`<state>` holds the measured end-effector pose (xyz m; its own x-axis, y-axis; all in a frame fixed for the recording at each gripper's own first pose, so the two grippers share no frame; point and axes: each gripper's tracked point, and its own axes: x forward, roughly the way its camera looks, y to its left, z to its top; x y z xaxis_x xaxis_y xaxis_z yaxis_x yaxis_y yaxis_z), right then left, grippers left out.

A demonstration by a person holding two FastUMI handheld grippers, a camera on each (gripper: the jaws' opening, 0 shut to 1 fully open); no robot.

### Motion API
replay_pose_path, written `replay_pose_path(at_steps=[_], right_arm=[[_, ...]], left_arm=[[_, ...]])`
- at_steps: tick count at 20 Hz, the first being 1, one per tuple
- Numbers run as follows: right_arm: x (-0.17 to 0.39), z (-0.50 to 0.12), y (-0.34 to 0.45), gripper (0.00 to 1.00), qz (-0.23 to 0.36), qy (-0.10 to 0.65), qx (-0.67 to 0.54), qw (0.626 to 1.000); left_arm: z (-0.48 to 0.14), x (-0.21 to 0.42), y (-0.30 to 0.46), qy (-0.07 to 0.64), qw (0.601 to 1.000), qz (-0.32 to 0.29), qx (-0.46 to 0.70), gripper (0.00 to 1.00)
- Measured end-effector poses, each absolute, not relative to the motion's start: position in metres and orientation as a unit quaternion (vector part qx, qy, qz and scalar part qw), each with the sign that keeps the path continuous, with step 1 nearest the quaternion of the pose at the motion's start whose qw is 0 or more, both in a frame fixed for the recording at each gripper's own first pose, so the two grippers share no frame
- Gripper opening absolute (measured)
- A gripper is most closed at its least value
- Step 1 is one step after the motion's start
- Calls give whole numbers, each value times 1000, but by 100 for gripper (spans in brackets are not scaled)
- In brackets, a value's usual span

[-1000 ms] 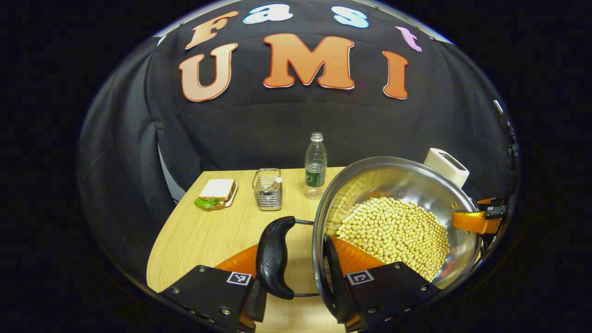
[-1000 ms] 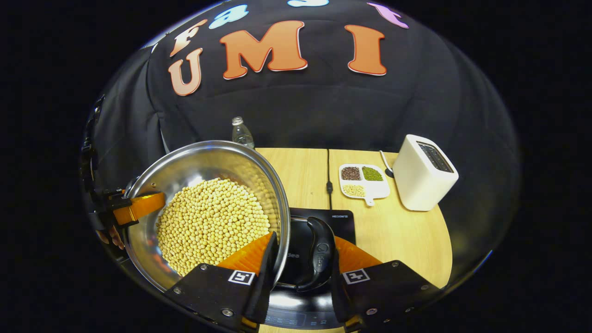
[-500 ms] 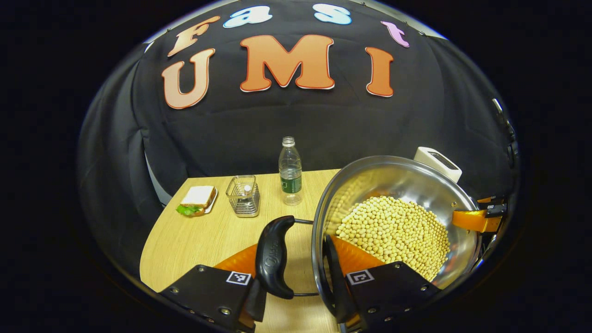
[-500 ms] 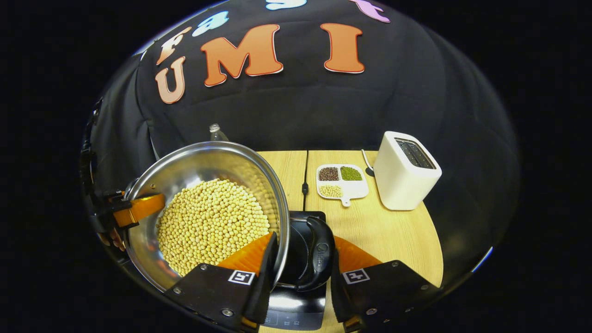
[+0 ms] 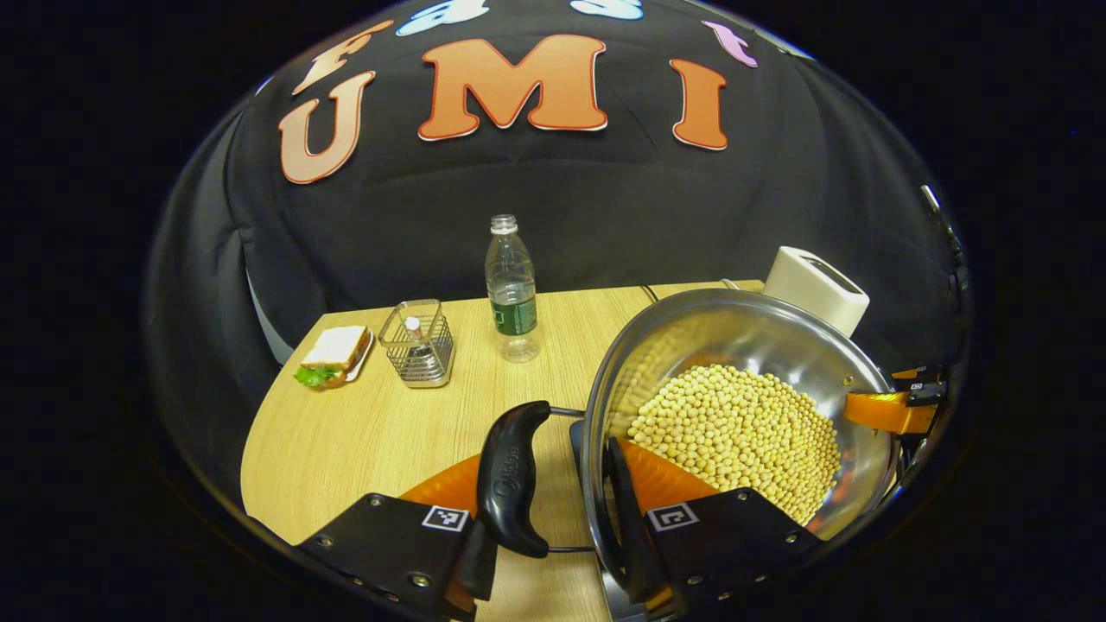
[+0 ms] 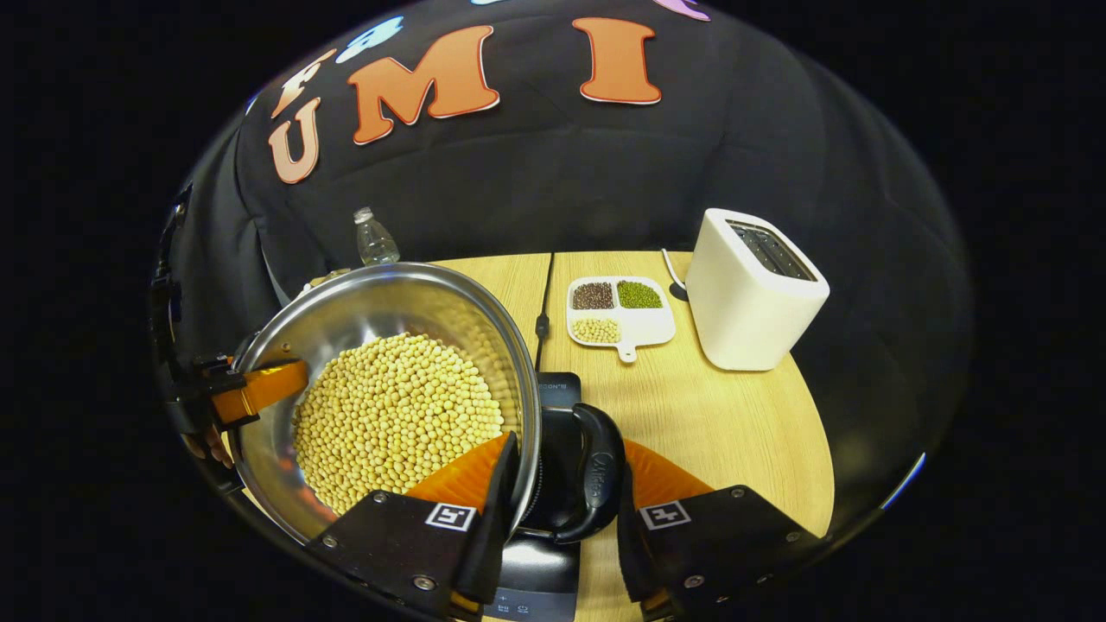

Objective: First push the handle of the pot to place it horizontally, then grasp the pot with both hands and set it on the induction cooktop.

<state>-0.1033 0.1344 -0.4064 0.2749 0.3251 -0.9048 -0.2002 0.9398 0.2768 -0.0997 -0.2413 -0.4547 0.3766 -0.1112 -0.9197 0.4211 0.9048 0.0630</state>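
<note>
- Round stainless-steel pot filled with pale yellow soybeans, carried between the two hand-held grippers above the near part of the worktop; whether its base touches anything cannot be told.
- Left black loop handle of the pot, seen in the left gripper view between the fingers of the left hand-held gripper: one finger lies outside the handle, the other inside the pot wall, so the gripper is clamped across handle and rim.
- Right black loop handle of the pot, seen in the right gripper view: the right hand-held gripper is clamped likewise, one finger inside the rim, the other outside the handle.
- Flat black induction cooktop, lying directly beneath the pot at the near edge of the light wooden worktop.
- White box-shaped toaster, near the far right corner of the worktop.
- White divided dish of dark, green and pale beans, just beside the toaster.
- Clear plastic water bottle, upright at the far edge.
- Square wire basket, beside the bottle.
- Sandwich on a small white plate, near the far left corner.
</note>
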Motion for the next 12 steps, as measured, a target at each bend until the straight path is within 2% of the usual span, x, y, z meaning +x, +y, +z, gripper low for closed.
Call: replay_pose_path(at_steps=[4,5,7,8,9,12], right_arm=[[-103,-404,133,54,159,595,49,787],[-101,-402,132,51,159,598,48,784],[-100,-400,131,54,158,602,42,782],[-101,-400,132,54,158,602,41,781],[-100,-399,132,55,158,604,41,780],[-100,-399,133,54,158,608,37,777]], left_arm=[[-479,-106,-240,553,805,-156,145,60],[-484,-108,-241,558,803,-155,144,60],[-493,-111,-241,564,799,-154,141,60],[-496,-113,-241,568,797,-151,137,55],[-499,-115,-240,569,797,-152,135,60],[-506,-118,-240,571,795,-154,135,60]])
